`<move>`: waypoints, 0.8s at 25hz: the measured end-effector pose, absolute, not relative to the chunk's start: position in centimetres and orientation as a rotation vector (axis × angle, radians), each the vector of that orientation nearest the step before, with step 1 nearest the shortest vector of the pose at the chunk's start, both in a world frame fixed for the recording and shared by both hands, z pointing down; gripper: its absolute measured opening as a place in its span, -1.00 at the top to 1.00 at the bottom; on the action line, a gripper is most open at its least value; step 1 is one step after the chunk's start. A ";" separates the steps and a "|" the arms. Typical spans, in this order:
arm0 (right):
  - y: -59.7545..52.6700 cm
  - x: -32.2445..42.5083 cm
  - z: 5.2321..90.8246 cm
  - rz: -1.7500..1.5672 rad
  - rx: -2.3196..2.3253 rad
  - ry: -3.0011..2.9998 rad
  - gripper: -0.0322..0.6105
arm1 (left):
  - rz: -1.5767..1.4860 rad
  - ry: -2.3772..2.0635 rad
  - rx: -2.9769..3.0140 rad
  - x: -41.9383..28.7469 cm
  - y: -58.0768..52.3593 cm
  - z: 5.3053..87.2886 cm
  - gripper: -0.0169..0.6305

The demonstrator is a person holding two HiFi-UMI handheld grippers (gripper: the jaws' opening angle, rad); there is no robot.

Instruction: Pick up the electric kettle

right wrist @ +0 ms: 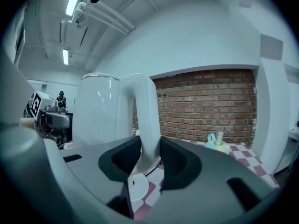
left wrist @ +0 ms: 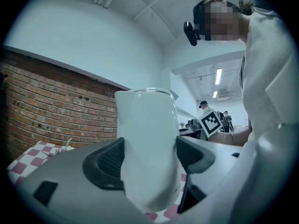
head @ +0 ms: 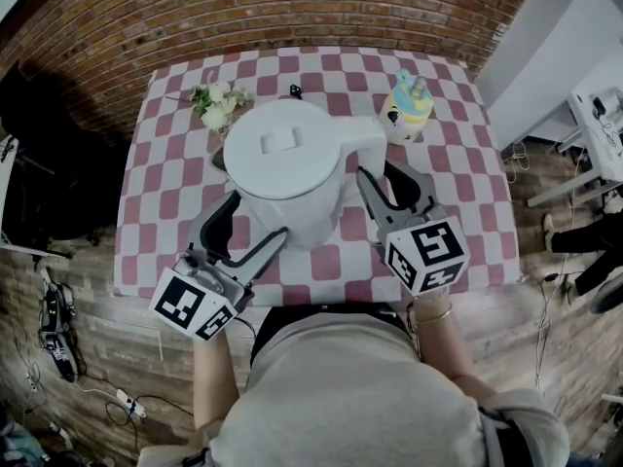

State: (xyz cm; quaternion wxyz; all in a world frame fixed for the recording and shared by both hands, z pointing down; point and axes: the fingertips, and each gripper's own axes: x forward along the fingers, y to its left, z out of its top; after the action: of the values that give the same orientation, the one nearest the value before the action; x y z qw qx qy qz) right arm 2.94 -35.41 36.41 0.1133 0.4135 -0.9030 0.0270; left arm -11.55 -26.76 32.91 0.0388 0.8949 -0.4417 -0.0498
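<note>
Cool even light; close electric kettle (left wrist: pixel 147 148) blurs, fisheye edges darken.

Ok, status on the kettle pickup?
Left hand-held gripper shut on kettle, right hand-held gripper on its handle. Kettle upright. Flowers, toy cup behind, clear of it.

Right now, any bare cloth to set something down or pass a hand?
Free: left side of cloth, below flowers and left of kettle; a narrower right strip below toy, outside right gripper. Crowded: centre and near edge, where left gripper and right gripper clamp the kettle.
</note>
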 end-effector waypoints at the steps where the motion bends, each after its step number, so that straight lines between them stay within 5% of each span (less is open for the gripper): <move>1: -35.4 2.9 36.4 0.077 1.212 -2.649 0.47 | -0.151 -1.355 2.743 -11.6 -26.8 33.0 -0.20; 20: -35.2 2.5 36.6 0.044 1.192 -2.645 0.47 | -0.156 -1.356 2.745 -12.0 -26.7 33.1 -0.20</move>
State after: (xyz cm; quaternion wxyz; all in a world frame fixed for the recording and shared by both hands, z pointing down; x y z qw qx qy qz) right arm 2.51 -35.23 36.56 0.1199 0.4079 -0.9050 0.0152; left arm -12.02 -26.74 33.07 0.0381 0.8947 -0.4420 -0.0507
